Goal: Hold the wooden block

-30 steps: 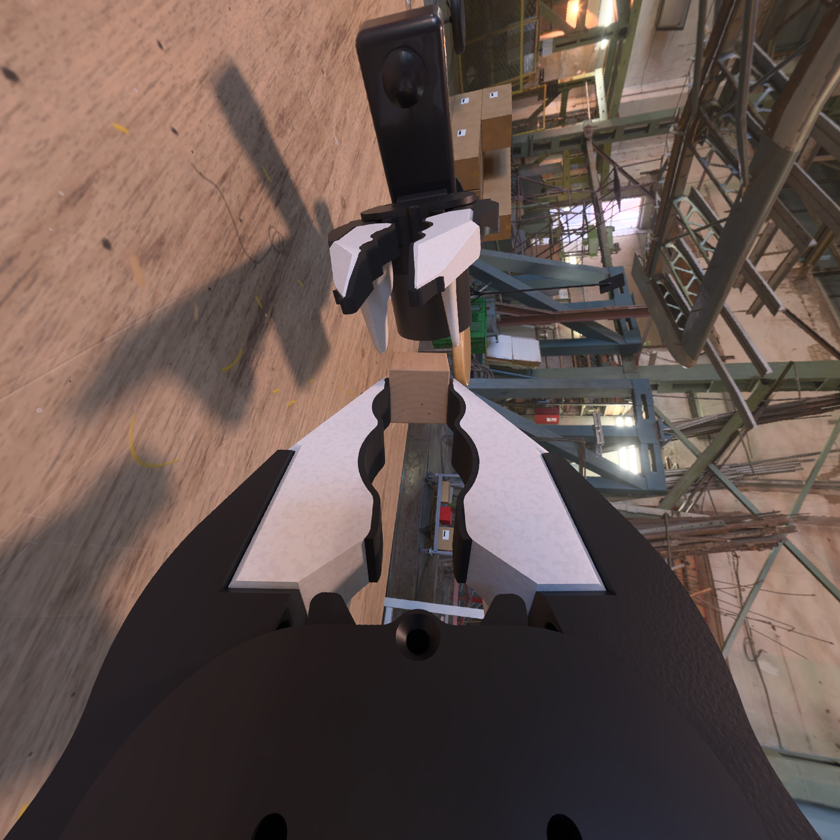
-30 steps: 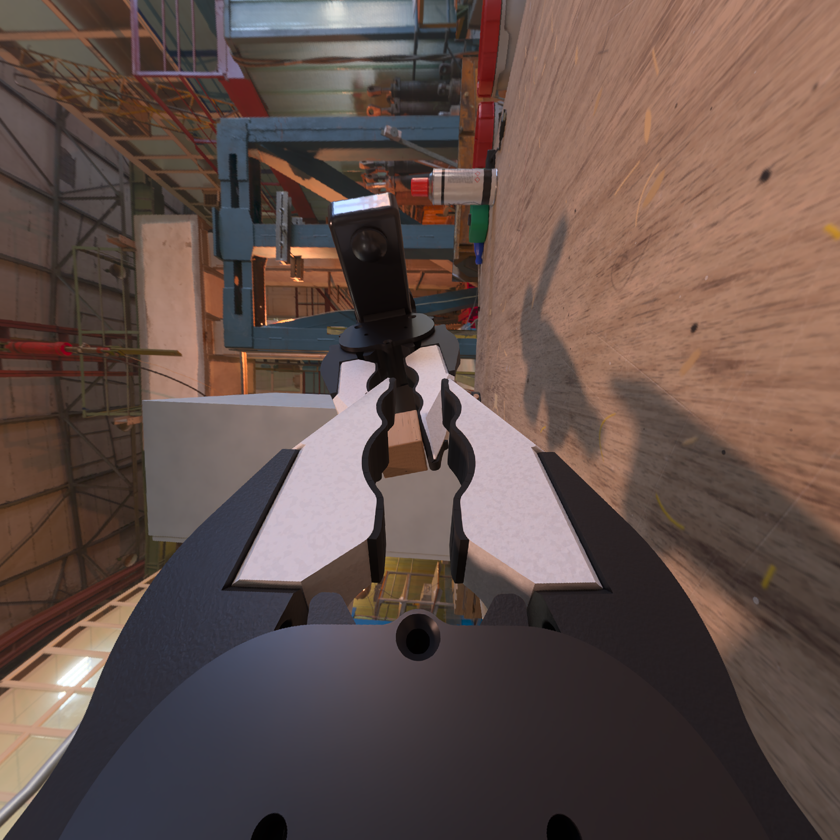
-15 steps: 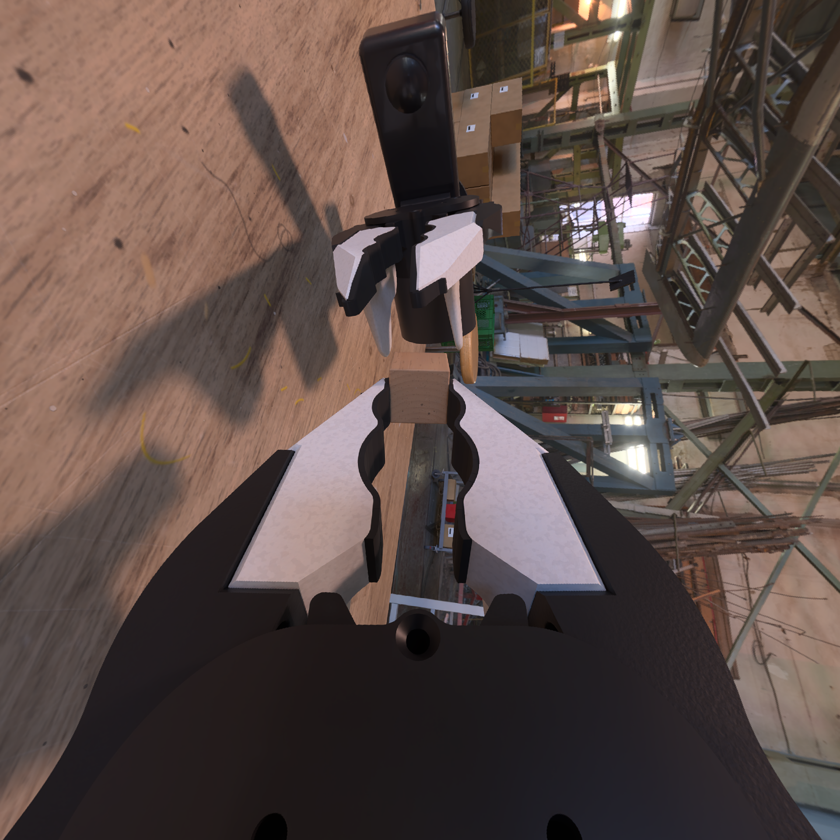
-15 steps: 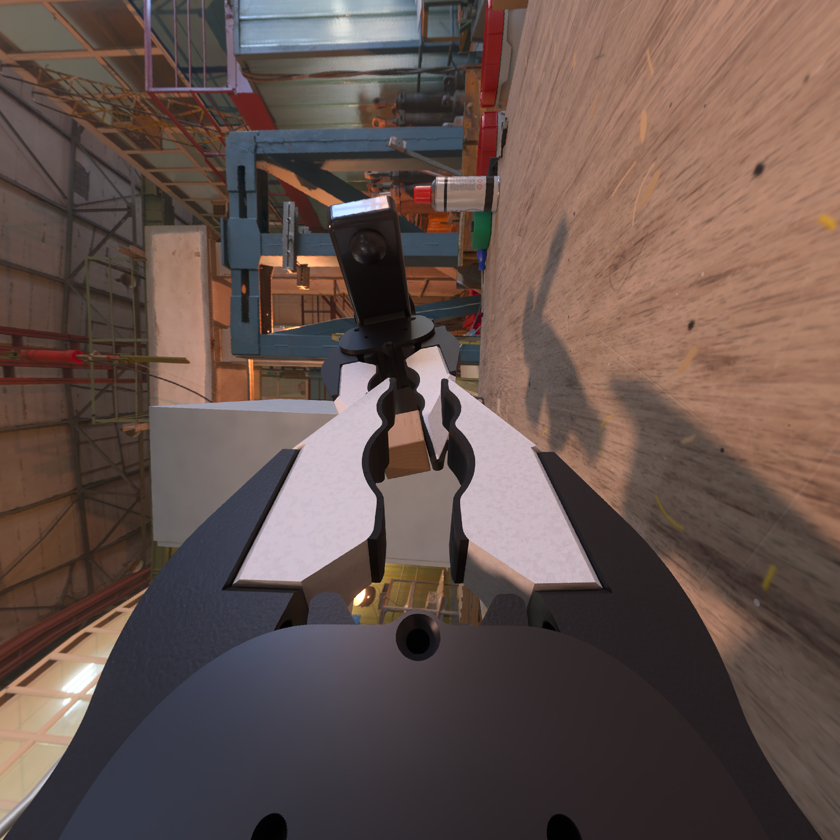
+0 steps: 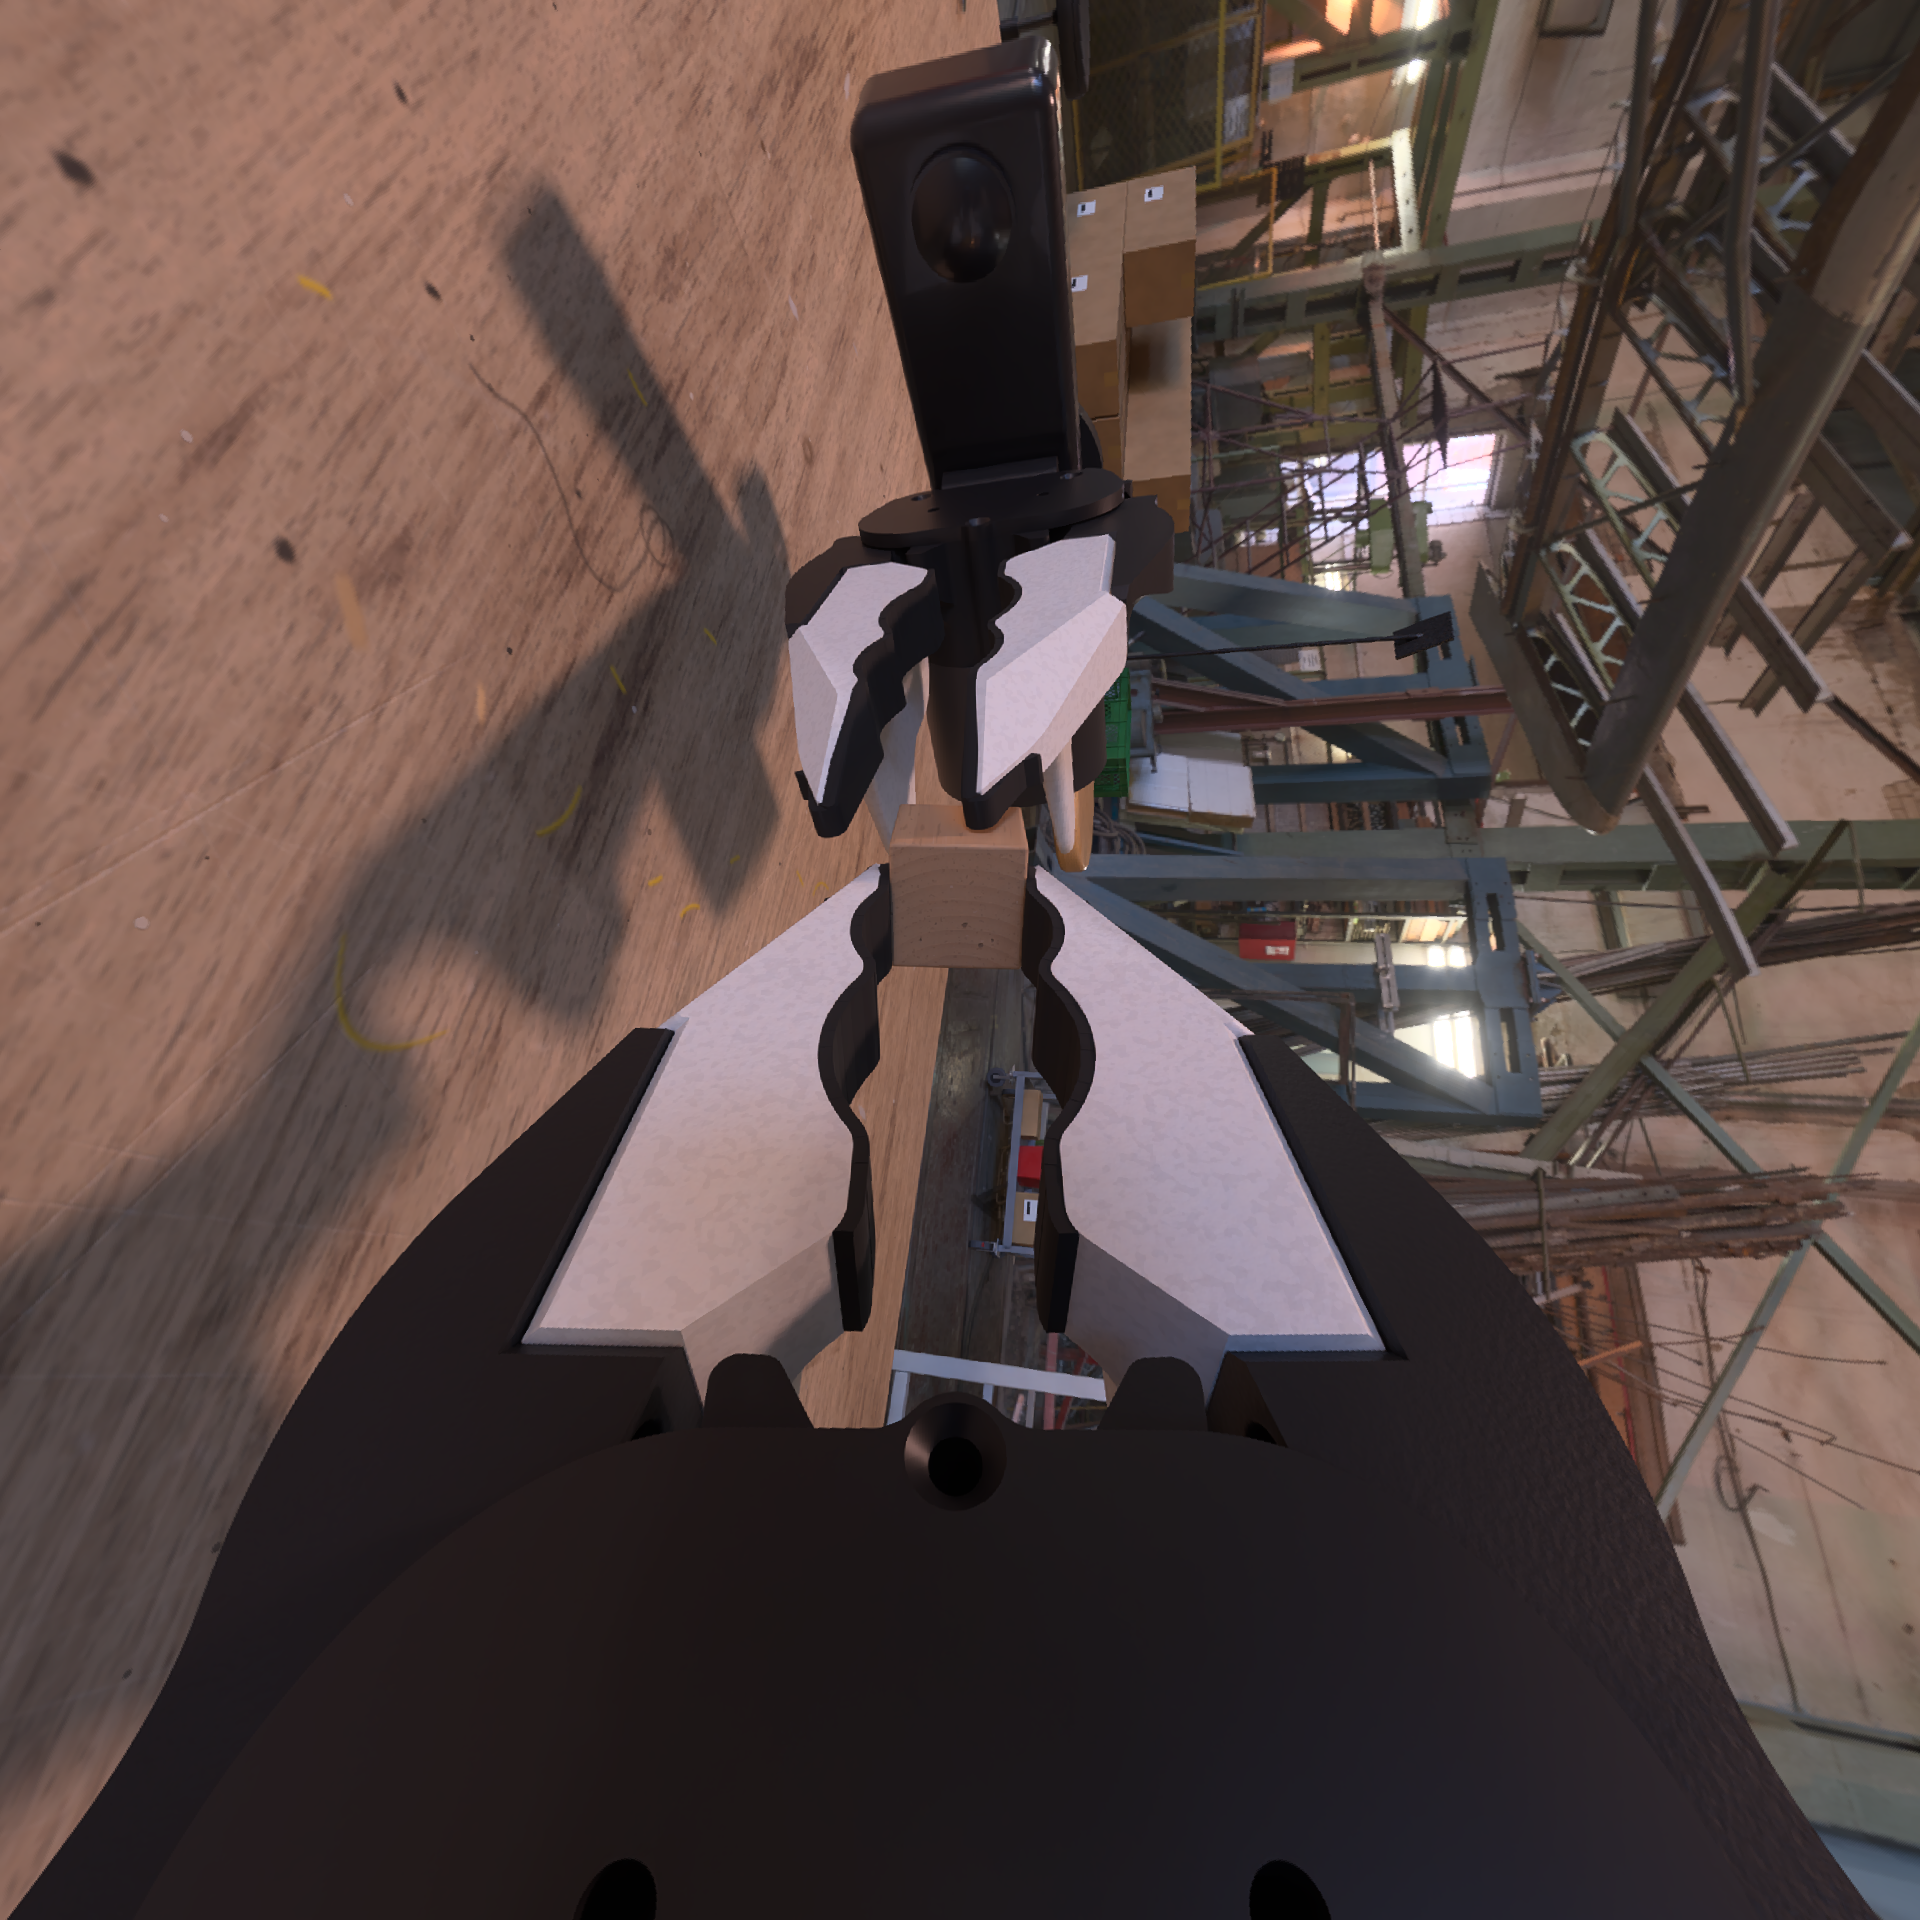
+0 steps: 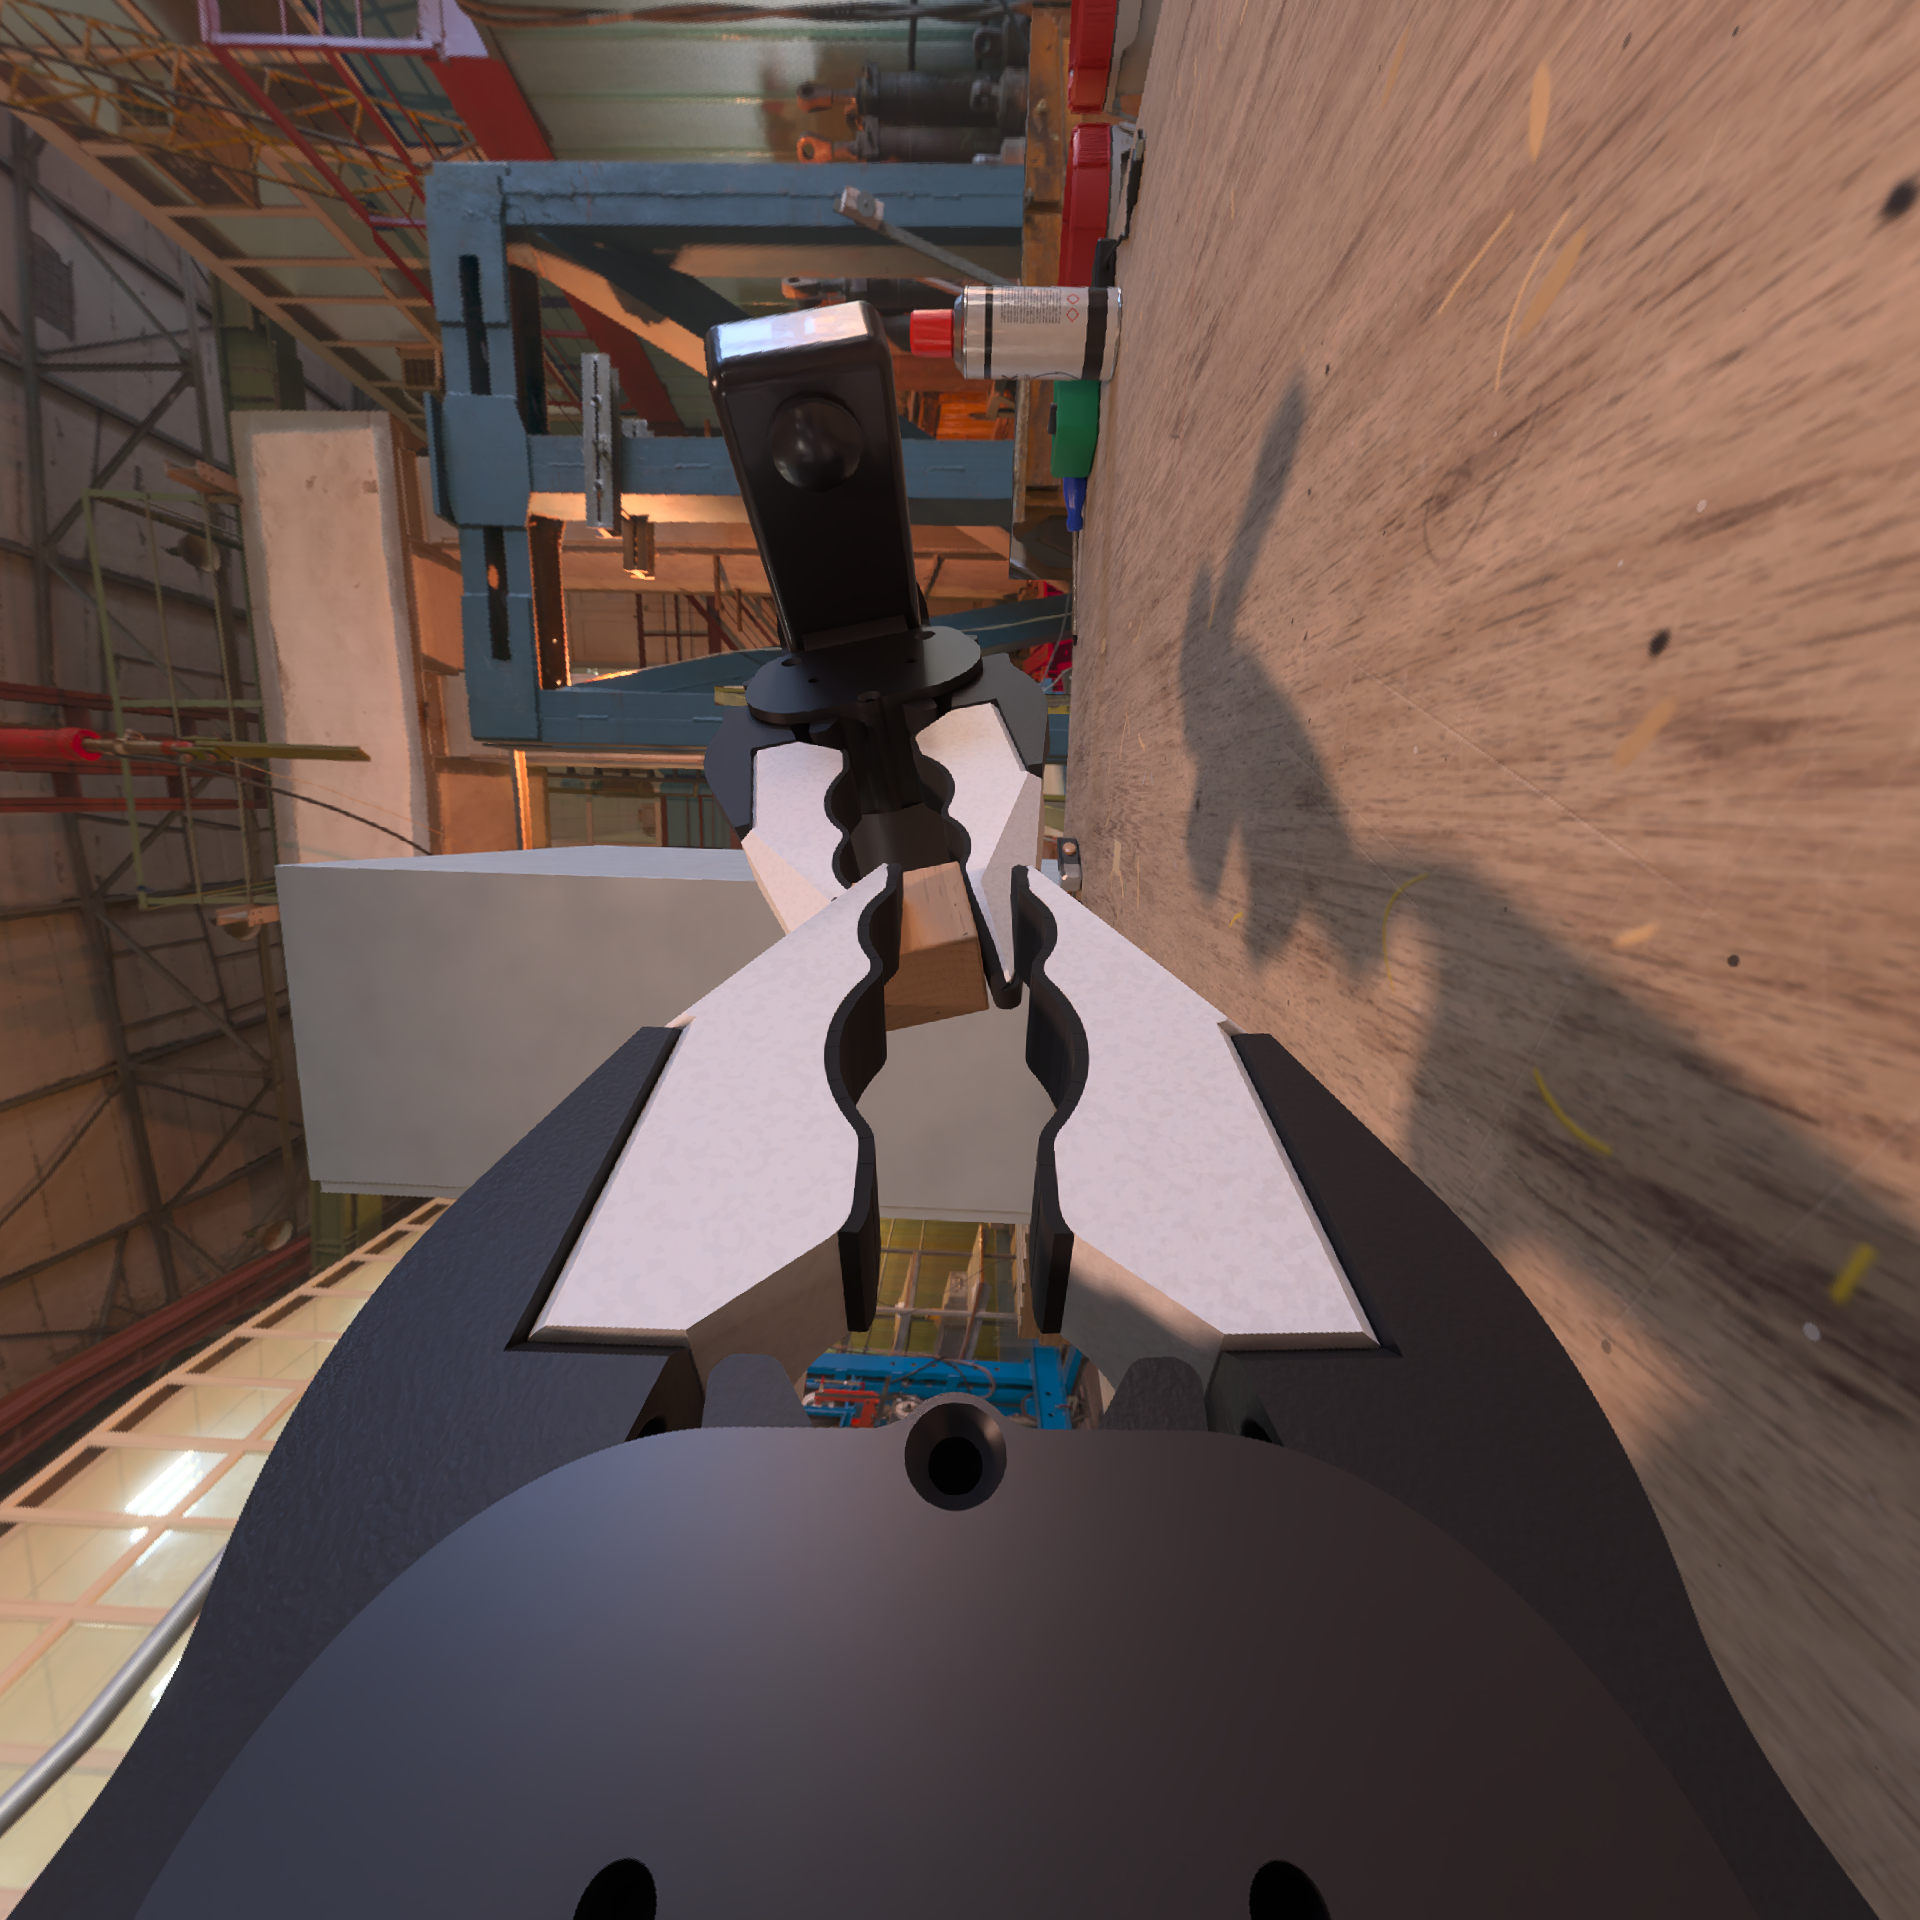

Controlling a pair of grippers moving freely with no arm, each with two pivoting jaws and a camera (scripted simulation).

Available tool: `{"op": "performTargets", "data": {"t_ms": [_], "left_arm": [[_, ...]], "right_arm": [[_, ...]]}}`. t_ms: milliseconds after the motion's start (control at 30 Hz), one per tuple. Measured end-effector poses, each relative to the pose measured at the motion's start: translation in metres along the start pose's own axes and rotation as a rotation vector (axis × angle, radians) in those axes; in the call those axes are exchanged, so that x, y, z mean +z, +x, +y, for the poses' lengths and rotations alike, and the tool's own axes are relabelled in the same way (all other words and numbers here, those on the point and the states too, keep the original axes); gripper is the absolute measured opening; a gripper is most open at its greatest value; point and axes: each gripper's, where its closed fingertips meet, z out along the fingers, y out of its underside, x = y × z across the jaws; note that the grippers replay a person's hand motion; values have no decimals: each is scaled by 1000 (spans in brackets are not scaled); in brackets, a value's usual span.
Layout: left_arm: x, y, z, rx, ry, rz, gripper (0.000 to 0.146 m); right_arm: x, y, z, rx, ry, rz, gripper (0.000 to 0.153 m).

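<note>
The wooden block [image 5: 954, 904] is a small pale cube clamped between the fingertips of my left gripper [image 5: 956, 914], which is shut on it and holds it off the wooden table [image 5: 312, 520]. My right gripper [image 5: 909, 821] faces it from the far side, its fingertips at the block's far end. In the right wrist view the block [image 6: 935, 956] sits between the tips of my right gripper [image 6: 954, 894]. It lies against the left finger, with a small gap at the right finger. The jaws stand apart around it. The left gripper [image 6: 894, 862] shows just beyond.
Both views are rolled sideways, and the table [image 6: 1558, 520] fills the right side of the right wrist view. A spray can with a red cap [image 6: 1029, 332] stands at its far edge. A large white box [image 6: 499, 1018] lies beyond the grippers.
The right gripper has moved closer to the left one, and its fingertips now reach the block's far end. The left gripper keeps its hold. Neither gripper's opening has changed.
</note>
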Motion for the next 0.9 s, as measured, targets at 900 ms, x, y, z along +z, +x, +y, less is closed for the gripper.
{"op": "performTargets", "data": {"t_ms": [900], "left_arm": [[-3, -1, 0, -7, 15, 33, 24]], "right_arm": [[-49, -19, -34, -416, 32, 182, 26]]}}
